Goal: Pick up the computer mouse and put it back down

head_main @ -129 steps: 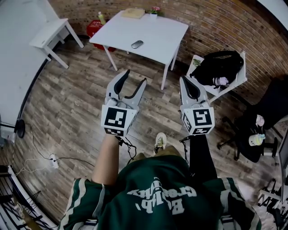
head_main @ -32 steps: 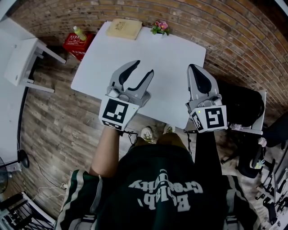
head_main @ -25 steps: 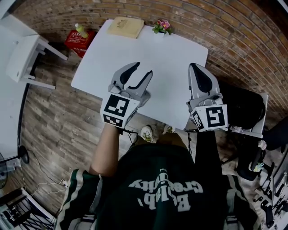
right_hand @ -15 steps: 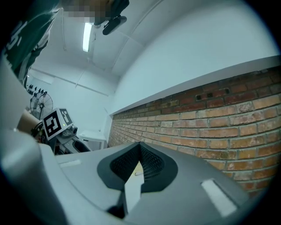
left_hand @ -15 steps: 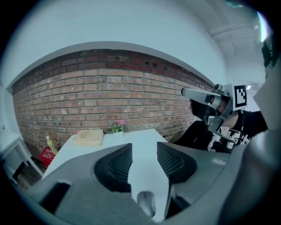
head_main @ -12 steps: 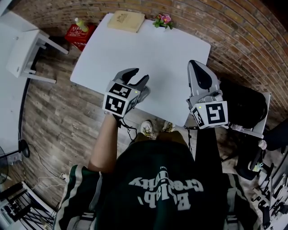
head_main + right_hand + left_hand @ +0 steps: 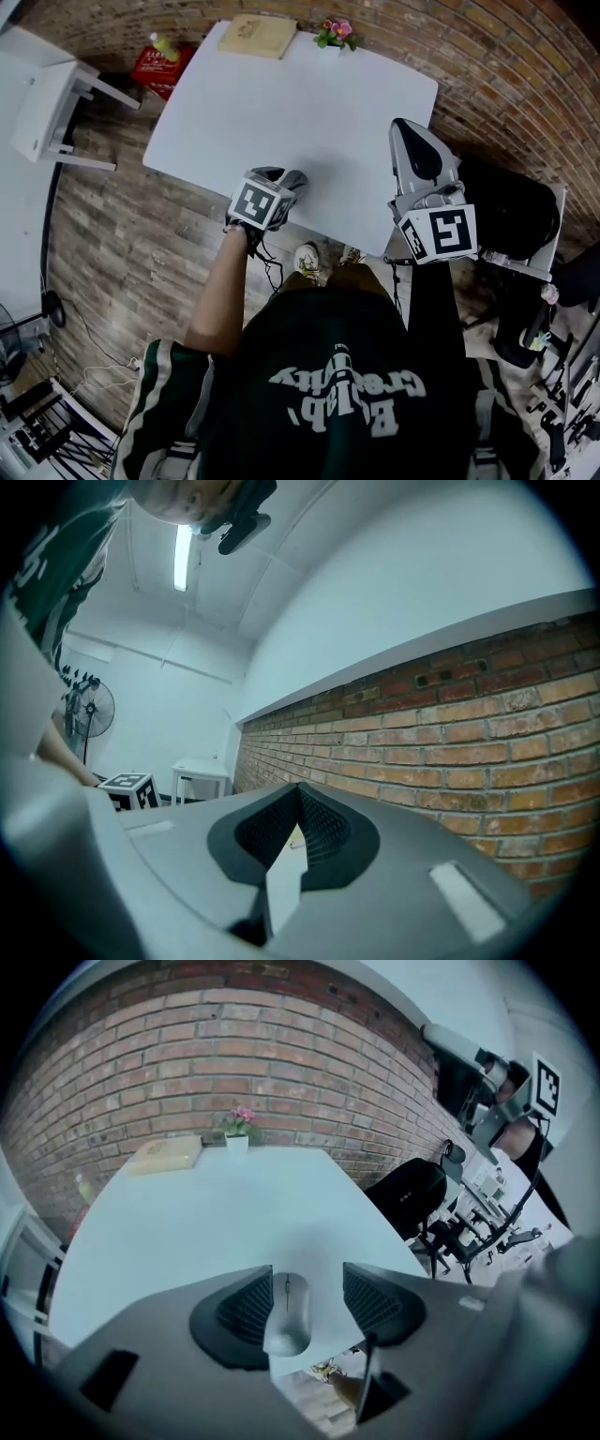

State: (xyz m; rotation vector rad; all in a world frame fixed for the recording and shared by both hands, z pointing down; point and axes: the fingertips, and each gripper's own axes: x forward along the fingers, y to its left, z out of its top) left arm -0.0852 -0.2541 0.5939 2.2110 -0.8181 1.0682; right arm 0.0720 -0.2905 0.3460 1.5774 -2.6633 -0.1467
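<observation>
We see the left gripper [image 7: 284, 175] tipped steeply down over the near edge of the white worktop [image 7: 309, 103], its marker cube facing up at us; in the left gripper view the grey computer mouse [image 7: 287, 1312] lies flat on the worktop just inside that edge, lengthwise between the jaws; it sits right against the pad [image 7: 246, 1309] at that view's left, while a clear strip of worktop separates it from the other pad [image 7: 373, 1299]; the jaws have just been opening and stand spread, so nothing pinches the mouse; in the head view the gripper hides it. The right gripper [image 7: 405, 131] hangs level above the worktop's right corner, well apart from the mouse, and its own view shows its jaws pressed together at the tips, pointing along a brick wall [image 7: 487, 733]. At the worktop's far edge we see a flat tan block [image 7: 256, 35] and, just beside it, a small pot of pink flowers [image 7: 335, 33]; a red crate [image 7: 159, 64] stands on the wooden floor [image 7: 122, 244] past the far left corner; a black bag [image 7: 506, 220] rests on a seat to the right.
</observation>
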